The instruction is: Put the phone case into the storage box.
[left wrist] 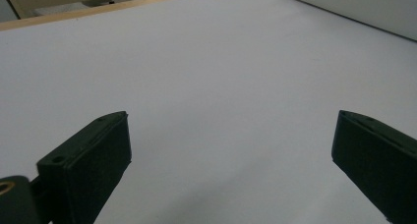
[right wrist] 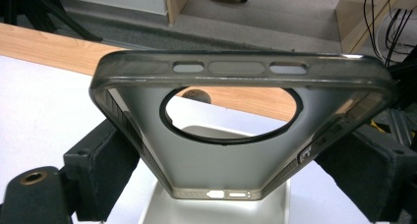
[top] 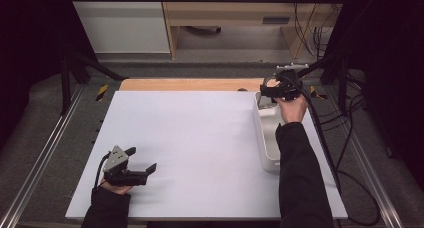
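Note:
A translucent grey phone case with a big round camera opening is clamped by its two long sides between the jaws of my right gripper. In the high view that right gripper hovers over the far end of a white bin at the table's right, the case sticking out beyond the jaws. My left gripper rests near the front left of the white table top, jaws wide apart. In the left gripper view nothing lies between the jaws of the left gripper.
The white bin sits right below the held case. A wooden strip runs along the table's far edge, with metal rails at both sides. Cables trail off to the right. A person's dark sleeve lies alongside the bin.

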`<action>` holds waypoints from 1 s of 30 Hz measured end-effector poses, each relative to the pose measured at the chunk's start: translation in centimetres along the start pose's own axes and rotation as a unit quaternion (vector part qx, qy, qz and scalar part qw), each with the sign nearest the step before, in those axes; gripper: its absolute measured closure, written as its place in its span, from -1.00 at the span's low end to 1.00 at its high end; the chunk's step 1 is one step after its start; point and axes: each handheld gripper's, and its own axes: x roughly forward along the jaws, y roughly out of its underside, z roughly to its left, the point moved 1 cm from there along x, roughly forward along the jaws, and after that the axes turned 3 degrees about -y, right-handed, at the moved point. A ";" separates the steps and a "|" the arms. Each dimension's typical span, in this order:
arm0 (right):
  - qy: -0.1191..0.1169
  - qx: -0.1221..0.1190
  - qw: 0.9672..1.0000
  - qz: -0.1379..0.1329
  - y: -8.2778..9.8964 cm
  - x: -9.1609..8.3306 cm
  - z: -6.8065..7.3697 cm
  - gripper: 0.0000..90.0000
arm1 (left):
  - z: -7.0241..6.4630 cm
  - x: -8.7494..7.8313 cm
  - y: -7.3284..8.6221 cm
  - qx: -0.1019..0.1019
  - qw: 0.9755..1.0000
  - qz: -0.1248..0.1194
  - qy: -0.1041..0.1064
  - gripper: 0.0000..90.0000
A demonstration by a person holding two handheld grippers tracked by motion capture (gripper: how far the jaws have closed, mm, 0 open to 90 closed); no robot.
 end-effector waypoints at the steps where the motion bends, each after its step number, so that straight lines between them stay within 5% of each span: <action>1: 0.001 0.001 1.000 0.001 0.0 0.2 0.0 -0.73 | 0.0 0.0 0.0 0.001 1.000 0.000 0.000 -0.98; 30: 0.025 0.016 0.999 0.034 1.0 4.0 0.0 -0.73 | 0.0 0.2 0.1 0.002 1.000 0.003 0.004 -0.98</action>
